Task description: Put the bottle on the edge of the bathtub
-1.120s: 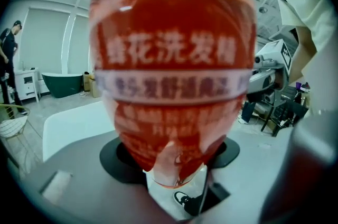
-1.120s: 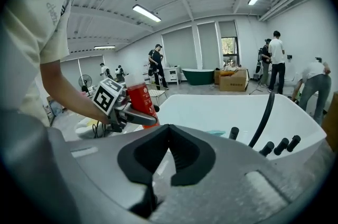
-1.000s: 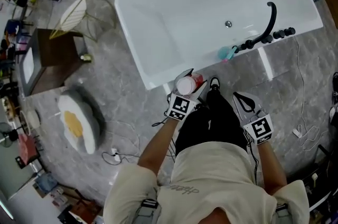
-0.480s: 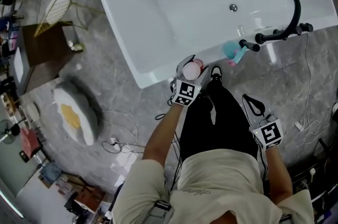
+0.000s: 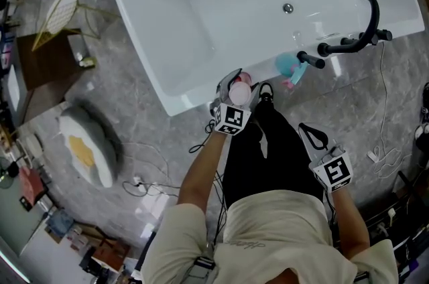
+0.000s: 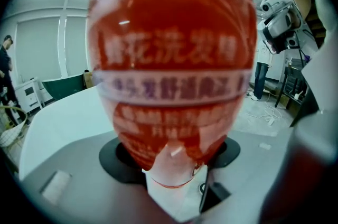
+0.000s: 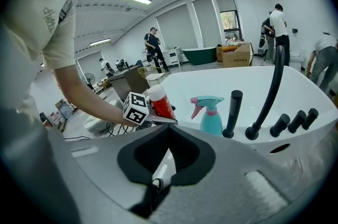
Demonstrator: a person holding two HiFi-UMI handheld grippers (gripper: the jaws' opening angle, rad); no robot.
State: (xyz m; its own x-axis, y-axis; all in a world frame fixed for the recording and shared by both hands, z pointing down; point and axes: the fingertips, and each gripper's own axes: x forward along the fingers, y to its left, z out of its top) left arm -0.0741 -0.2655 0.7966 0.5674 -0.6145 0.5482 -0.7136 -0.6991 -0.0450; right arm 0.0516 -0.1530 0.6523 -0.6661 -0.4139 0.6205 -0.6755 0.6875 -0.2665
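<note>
A red bottle (image 5: pixel 244 79) with a white cap is clamped in my left gripper (image 5: pixel 234 83), right at the near rim of the white bathtub (image 5: pixel 194 100). In the left gripper view the bottle (image 6: pixel 169 59) fills the frame between the jaws, its cap toward the camera. The right gripper view shows the same bottle (image 7: pixel 160 102) held tilted beside the tub's edge by the left gripper (image 7: pixel 161 118). My right gripper (image 5: pixel 307 128) hangs by the person's right leg, away from the tub, with its jaws together and nothing in them.
A teal spray bottle (image 5: pixel 288 67) stands on the tub's rim next to a black faucet (image 5: pixel 365 21) and its knobs. On the floor to the left lie an egg-shaped cushion (image 5: pixel 84 149) and cables (image 5: pixel 144 185). A brown table (image 5: pixel 40 68) stands further left.
The left gripper has carried the bottle forward from in front of the tub up to its near rim. The right gripper has stayed by the leg.
</note>
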